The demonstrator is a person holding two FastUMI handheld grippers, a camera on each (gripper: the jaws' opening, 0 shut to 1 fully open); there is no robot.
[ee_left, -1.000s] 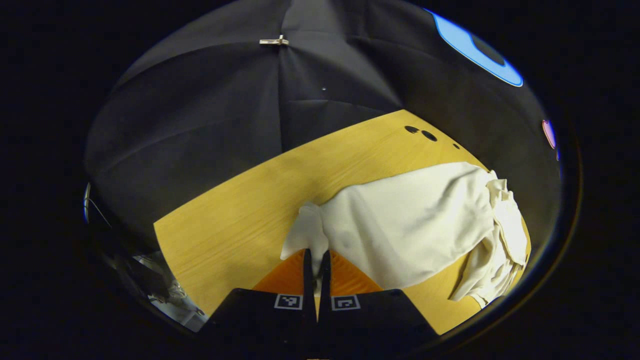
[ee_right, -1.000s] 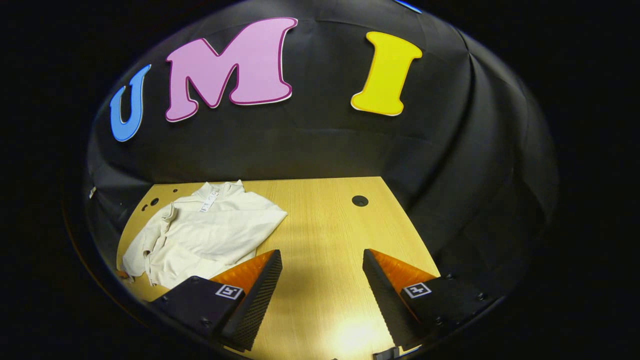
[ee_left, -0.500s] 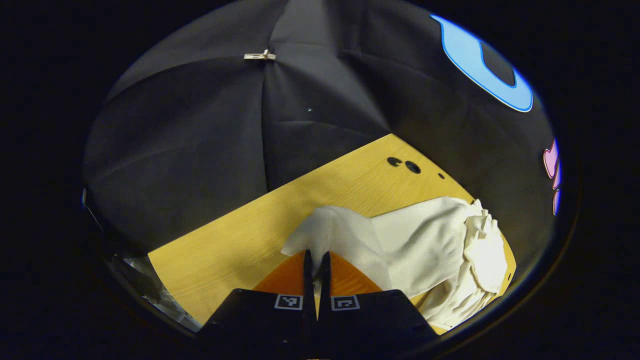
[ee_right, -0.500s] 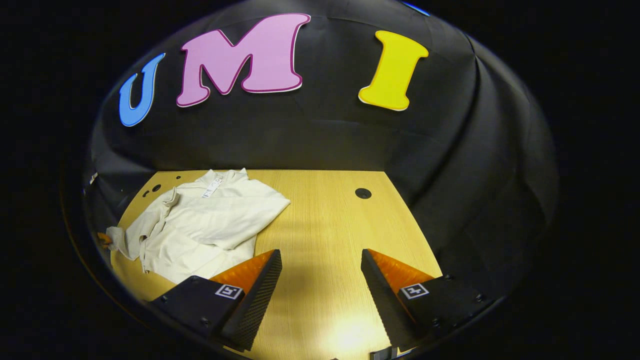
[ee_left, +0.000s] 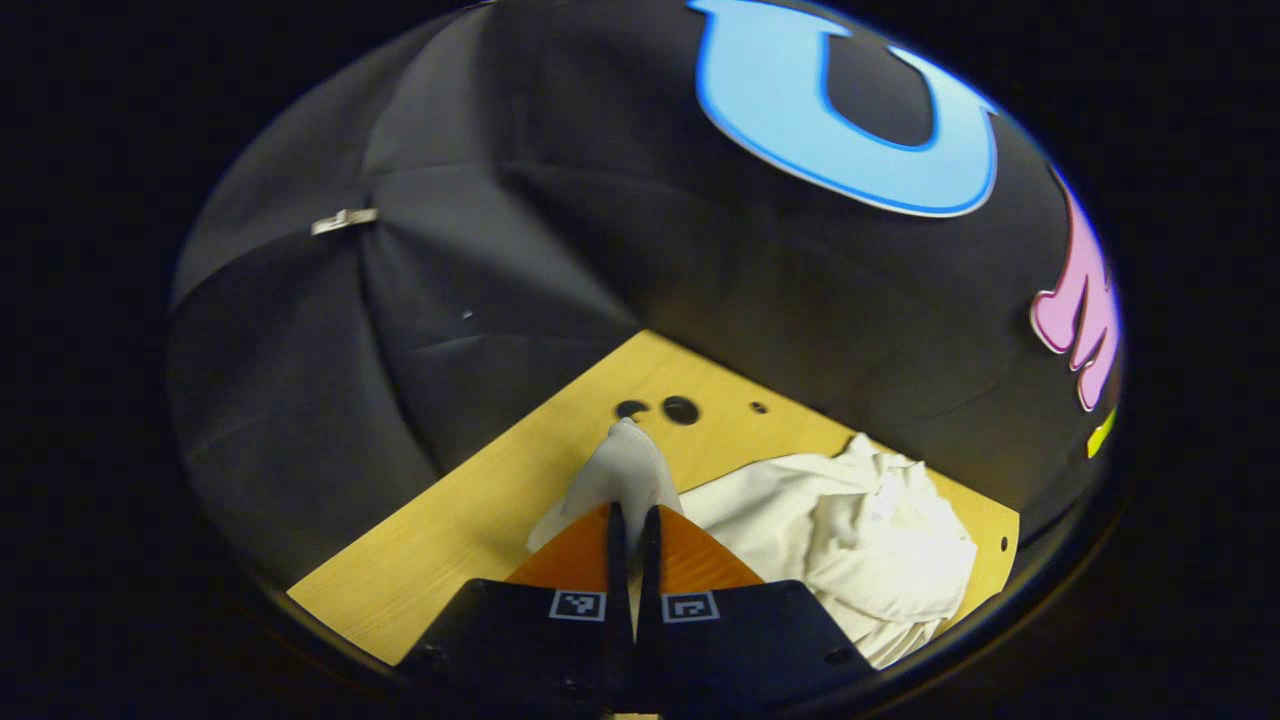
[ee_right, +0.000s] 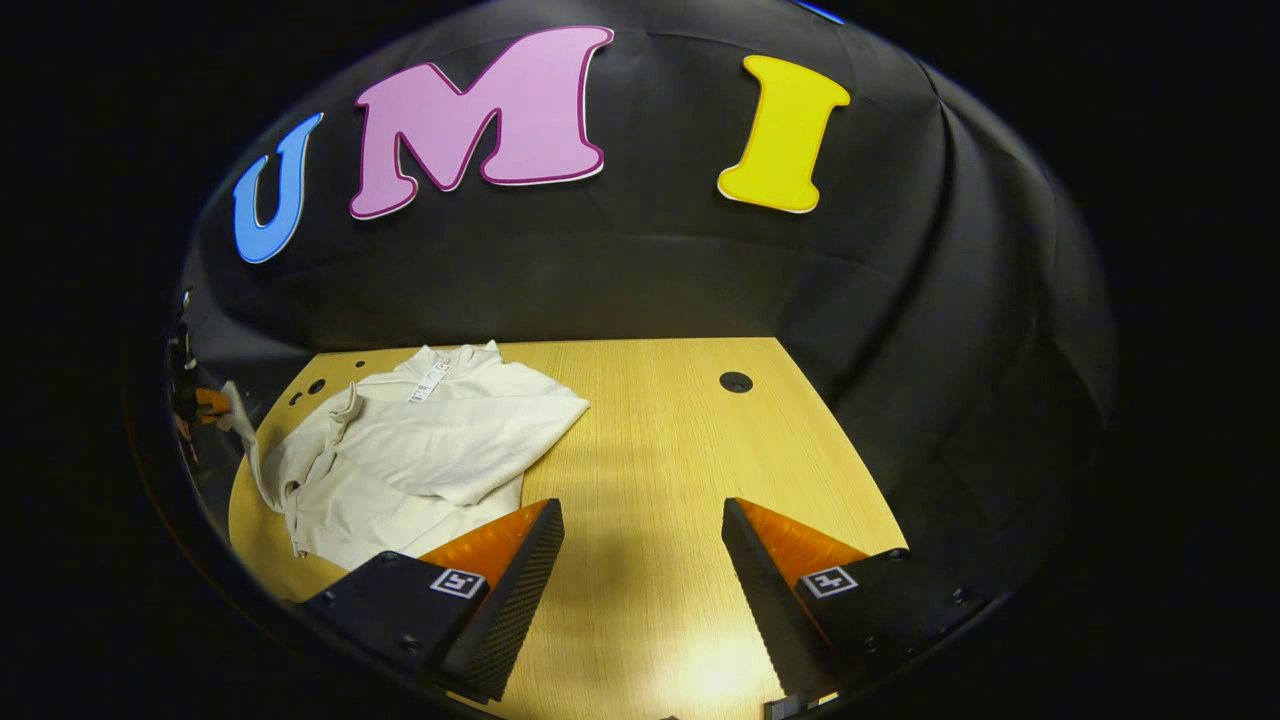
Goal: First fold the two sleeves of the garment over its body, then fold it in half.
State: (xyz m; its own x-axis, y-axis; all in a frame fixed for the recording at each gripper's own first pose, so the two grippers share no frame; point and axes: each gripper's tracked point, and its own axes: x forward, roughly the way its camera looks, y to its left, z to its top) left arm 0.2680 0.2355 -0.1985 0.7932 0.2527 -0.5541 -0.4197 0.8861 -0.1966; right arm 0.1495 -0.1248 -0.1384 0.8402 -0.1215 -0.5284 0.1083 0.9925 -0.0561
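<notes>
Both views are dim, the booth walls nearly black. In the right gripper view a bright glare patch lies on the bench point(ee_right: 690, 470) at its near edge, with soft shadows beside it. Fisheye distortion bends the bench edges; focus stays sharp.

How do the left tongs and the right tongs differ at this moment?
The left tongs are shut on a sleeve of the cream garment; the right tongs are open and hold nothing. The left tongs lift cloth off the table; the right tongs hang over bare wood beside the garment. Both point toward the booth wall.
</notes>
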